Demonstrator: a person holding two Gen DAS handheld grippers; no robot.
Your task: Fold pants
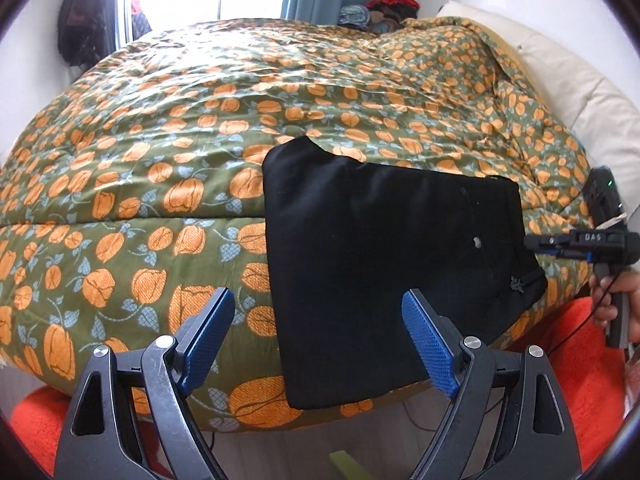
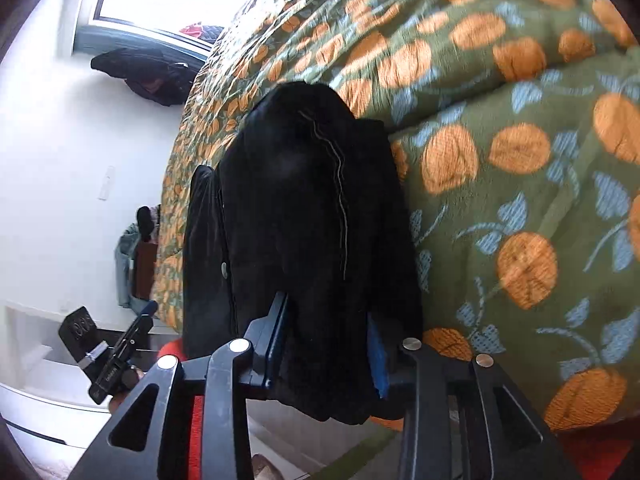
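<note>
The black pants [image 1: 384, 264] lie folded into a thick rectangle on the flowered quilt [image 1: 168, 152], near the bed's front edge. My left gripper [image 1: 320, 336] is open and empty, its blue pads [image 1: 208, 340] spread wide just in front of the pants' near edge. My right gripper [image 1: 560, 242] shows at the right side of the bundle. In the right wrist view the right gripper [image 2: 328, 354] is shut on the folded pants [image 2: 304, 216], its blue pads [image 2: 378, 360] pressing both sides of the thick edge.
The green and orange quilt covers the whole bed and is bunched up at the far right near a white pillow [image 1: 572, 92]. An orange rug [image 1: 580, 368] lies on the floor below the bed edge. White drawers [image 2: 48, 376] stand by the wall.
</note>
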